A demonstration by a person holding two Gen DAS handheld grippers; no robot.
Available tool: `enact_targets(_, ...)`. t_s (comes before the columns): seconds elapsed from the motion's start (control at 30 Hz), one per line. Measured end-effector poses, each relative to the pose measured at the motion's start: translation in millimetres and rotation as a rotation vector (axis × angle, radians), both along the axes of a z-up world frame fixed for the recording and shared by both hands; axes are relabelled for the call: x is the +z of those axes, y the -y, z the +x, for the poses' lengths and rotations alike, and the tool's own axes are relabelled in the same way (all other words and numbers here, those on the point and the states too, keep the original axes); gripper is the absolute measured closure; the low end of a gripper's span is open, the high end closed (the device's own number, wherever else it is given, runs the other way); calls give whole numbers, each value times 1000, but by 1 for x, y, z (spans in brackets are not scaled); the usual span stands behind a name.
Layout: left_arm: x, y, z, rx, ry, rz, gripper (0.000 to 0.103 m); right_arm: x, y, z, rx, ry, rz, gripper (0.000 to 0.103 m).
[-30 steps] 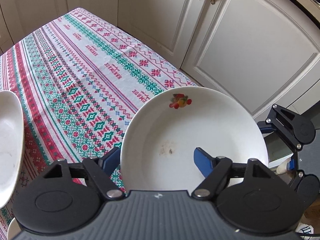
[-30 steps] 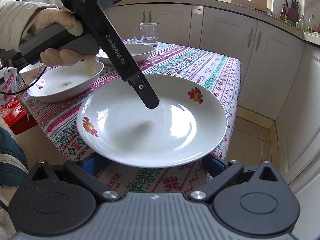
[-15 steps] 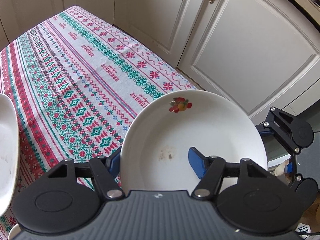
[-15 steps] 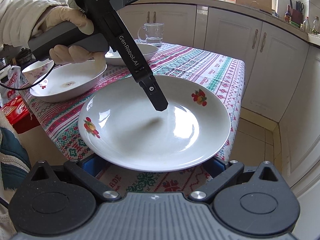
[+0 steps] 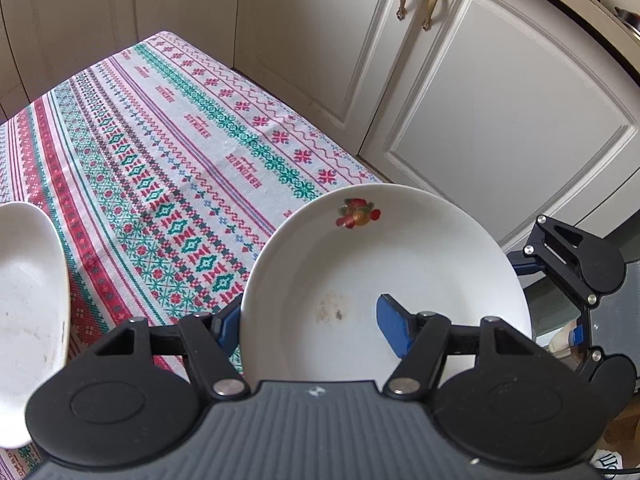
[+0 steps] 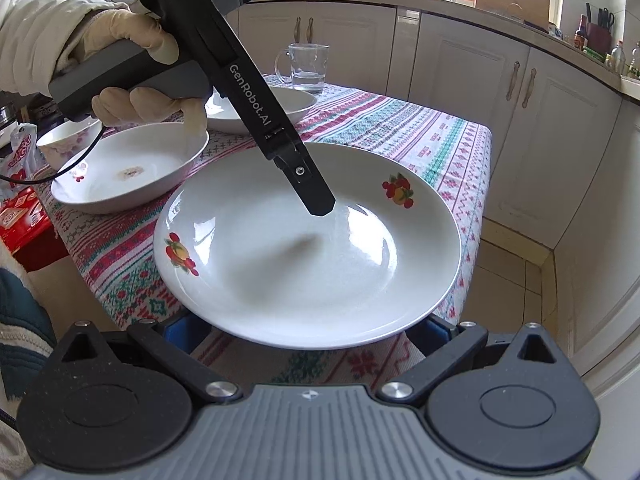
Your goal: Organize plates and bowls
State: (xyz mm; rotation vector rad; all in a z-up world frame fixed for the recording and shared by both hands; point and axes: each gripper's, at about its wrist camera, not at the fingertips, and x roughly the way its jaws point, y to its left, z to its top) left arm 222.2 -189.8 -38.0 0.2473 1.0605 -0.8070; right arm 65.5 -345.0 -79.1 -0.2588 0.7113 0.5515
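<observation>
A: Item one, left gripper (image 5: 310,326). Jaws?

B: They have just been closing, with the plate (image 6: 304,272) between them. Now clamped on its wall: one pad inside the dish, the other outside and beneath, at the left rim.

A: Item two, right gripper (image 6: 308,328).

B: Jaws apart, wide, both pads low under the plate's near rim. Not pressing on it.

A: Plate, location.

B: Near right corner of the bench (image 5: 160,160), its near rim hanging past the edge over the right gripper.

A: Heading and long axis.

B: Round, so no long axis. Hollow faces up, about level. One fruit mark sits far right, another near left.

A: Hazards.

B: First, a one-sided grip on a glazed, sloping wall: on lifting, the free side would likely sag and the pads could slide off. Second, the overhang: a slip here probably sends it to the tiled floor (image 6: 512,272). Third, the bowl (image 6: 120,176) just to the left, on the far side: a swing that way could knock rims.
</observation>
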Motion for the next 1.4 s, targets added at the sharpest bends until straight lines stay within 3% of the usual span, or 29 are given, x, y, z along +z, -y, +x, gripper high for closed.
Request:
enact_targets(0.33,9,-13,34,43,38,-28,36,7,-6,43,29,4,-4,0)
enact_targets(0.7,-6,-17,68,69,39,-30,36,0,-12,81,35,-18,-24,0)
enact_targets(1.4,-18,-14,83,73,52,-25,34,-10,-13,101,12,-36,-33,0)
